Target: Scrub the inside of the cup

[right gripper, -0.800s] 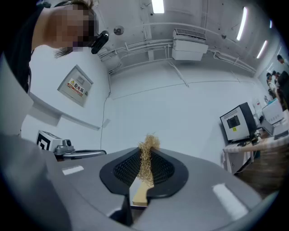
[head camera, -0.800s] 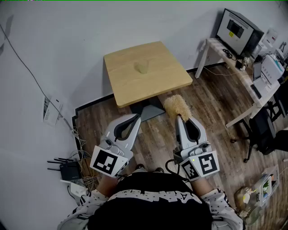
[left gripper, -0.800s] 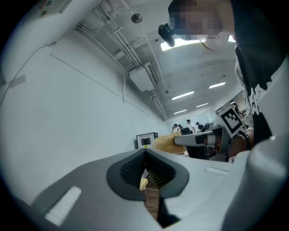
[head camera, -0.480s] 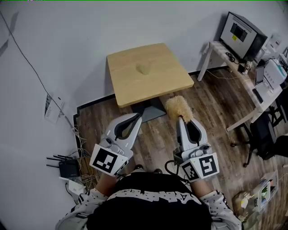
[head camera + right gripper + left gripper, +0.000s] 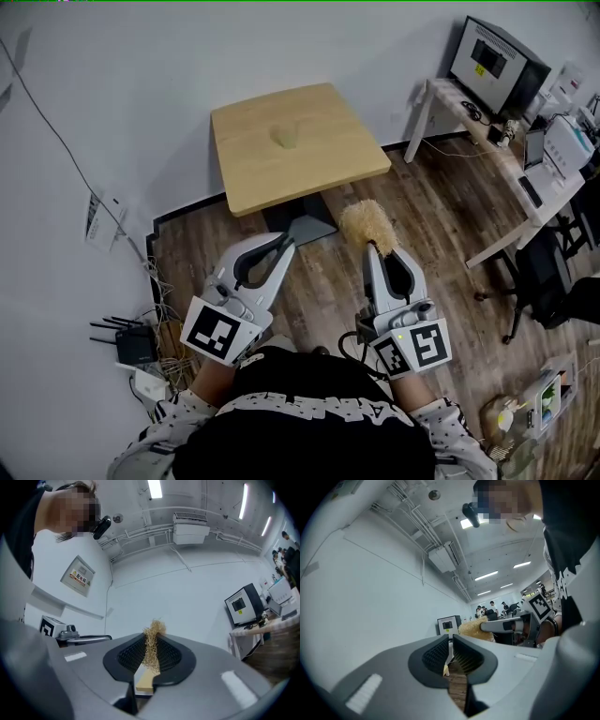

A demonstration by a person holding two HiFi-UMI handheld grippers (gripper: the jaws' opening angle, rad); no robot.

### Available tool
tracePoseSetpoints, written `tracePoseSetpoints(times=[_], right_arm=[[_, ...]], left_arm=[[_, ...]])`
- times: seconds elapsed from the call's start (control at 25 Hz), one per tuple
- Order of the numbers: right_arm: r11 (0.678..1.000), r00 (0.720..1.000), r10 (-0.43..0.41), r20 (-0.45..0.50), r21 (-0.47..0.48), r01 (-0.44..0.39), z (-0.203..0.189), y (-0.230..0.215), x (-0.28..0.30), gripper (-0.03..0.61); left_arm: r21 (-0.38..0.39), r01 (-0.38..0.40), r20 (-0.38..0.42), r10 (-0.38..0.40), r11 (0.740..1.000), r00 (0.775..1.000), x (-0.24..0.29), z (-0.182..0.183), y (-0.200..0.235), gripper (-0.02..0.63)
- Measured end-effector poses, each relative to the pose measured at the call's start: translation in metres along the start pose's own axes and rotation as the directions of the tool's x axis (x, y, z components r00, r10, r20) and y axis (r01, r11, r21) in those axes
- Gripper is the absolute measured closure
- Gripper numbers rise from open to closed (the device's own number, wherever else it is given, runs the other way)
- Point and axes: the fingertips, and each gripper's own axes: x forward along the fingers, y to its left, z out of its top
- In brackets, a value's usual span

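Cup (image 5: 284, 137) and table (image 5: 323, 164) further left

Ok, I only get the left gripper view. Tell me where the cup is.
Observer: The cup sits on the wooden table, ahead of both grippers, untouched.
Operator: Report the right tongs.
Observer: The right gripper is shut on the brush, straw head sticking out past the tongs.
Operator: Give me my left gripper's position.
Observer: The left gripper, shut and empty, hangs over the floor, short of the table.
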Motion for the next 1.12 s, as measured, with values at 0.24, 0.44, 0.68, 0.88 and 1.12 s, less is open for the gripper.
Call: tracePoseSetpoints(times=[0.24, 0.44, 0.68, 0.88, 1.12], right_arm=[[1.000, 1.000, -0.012, -0.009, 0.006, 0.012, -0.005, -0.008, -0.009, 0.512], [1.000, 1.000, -0.015, -0.018, -0.001, 0.015, -0.007, -0.016, -0.003, 0.512], [0.999, 0.999, -0.048, -0.018, -0.017, 0.048, -0.005, -0.036, 0.018, 0.512], [0.998, 0.999, -0.046, -0.021, -0.033, 0.045, -0.009, -0.043, 0.049, 0.511], [0.999, 0.998, -0.038, -0.054, -0.024, 0.037, -0.021, -0.050, 0.087, 0.511]], left_arm=[[0.006, -0.036, 0.059, 0.036, 0.999, 0.998, 0.001, 0.001, 0.002, 0.586], [-0.006, -0.024, 0.061, 0.024, 1.000, 0.998, 0.015, -0.006, 0.006, 0.586], [-0.008, 0.002, 0.100, -0.002, 1.000, 0.995, 0.040, -0.005, 0.023, 0.586], [-0.003, 0.015, 0.033, -0.015, 1.000, 0.999, 0.056, -0.018, 0.043, 0.586], [-0.014, -0.001, 0.014, 0.001, 1.000, 1.000, 0.073, -0.031, 0.077, 0.581]])
